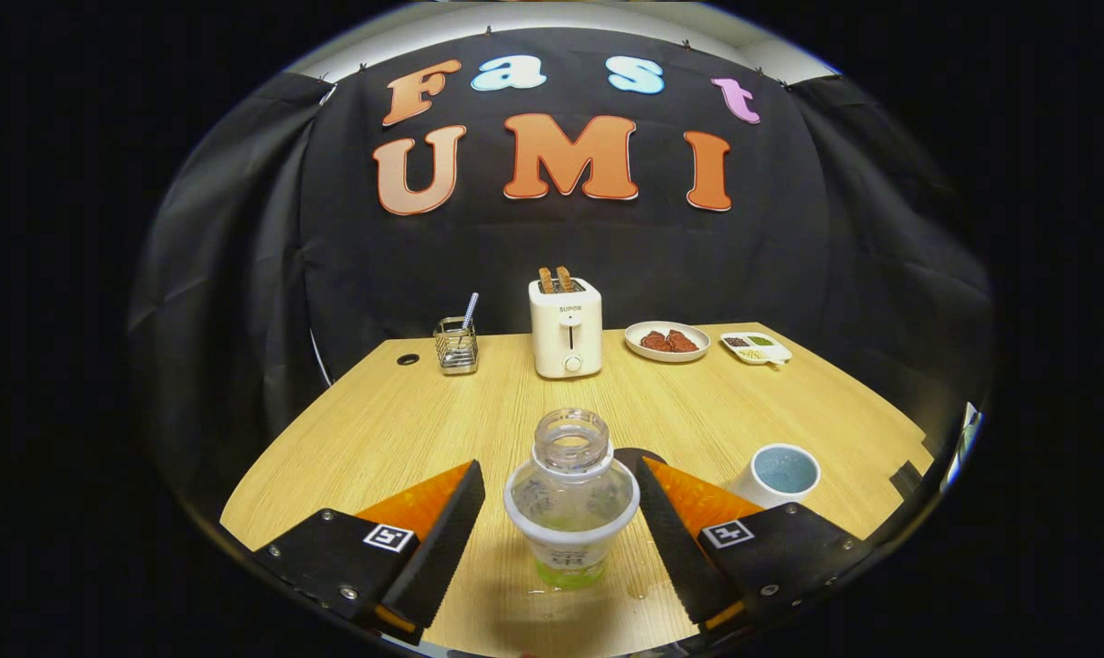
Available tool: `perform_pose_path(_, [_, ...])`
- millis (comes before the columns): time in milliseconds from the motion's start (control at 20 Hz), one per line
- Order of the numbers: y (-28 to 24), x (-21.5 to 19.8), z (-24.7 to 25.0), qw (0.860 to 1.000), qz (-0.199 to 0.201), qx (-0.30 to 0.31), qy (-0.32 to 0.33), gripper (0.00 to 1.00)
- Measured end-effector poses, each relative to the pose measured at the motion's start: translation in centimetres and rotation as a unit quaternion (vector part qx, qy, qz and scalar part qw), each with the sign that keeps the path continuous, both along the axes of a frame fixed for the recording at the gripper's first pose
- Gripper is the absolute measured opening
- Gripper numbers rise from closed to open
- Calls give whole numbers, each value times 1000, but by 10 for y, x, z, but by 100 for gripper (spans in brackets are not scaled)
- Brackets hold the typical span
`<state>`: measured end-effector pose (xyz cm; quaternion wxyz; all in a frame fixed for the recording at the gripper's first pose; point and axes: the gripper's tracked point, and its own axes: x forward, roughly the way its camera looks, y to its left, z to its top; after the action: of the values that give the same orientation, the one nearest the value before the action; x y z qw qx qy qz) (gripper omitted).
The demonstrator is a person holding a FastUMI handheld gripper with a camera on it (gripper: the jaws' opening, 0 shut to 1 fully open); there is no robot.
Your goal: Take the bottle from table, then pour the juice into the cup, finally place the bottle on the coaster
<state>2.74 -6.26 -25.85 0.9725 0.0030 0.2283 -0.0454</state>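
A clear, uncapped bottle (pixel 570 498) with a little green juice at its bottom stands upright on the wooden table (pixel 378 429). My gripper (pixel 559 468) is open, with one finger on each side of the bottle. The left finger (pixel 447 530) is a small gap away from it, while the right finger (pixel 666 530) is almost at its shoulder. A white cup (pixel 783 473) with a pale blue inside stands just beyond the right finger. A dark round coaster (pixel 642 454) lies behind the bottle, mostly hidden by it and by the right finger.
At the back of the table stand a metal holder with a straw (pixel 456 345), a white toaster with toast (pixel 566 327), a plate of reddish food (pixel 667 342) and a small divided dish (pixel 756 347). A few drops lie on the wood by the bottle's base (pixel 639 592).
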Motion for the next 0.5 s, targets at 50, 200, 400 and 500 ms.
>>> perform_pose_path(50, [0,-1,-4,1000,1,-2,2,98])
perform_pose_path(200, [0,-1,-14,1000,3,-9,11,98])
perform_pose_path(400, [1,2,-27,1000,2,-12,23,98])
perform_pose_path(500, [-1,-1,-28,1000,1,-17,20,87])
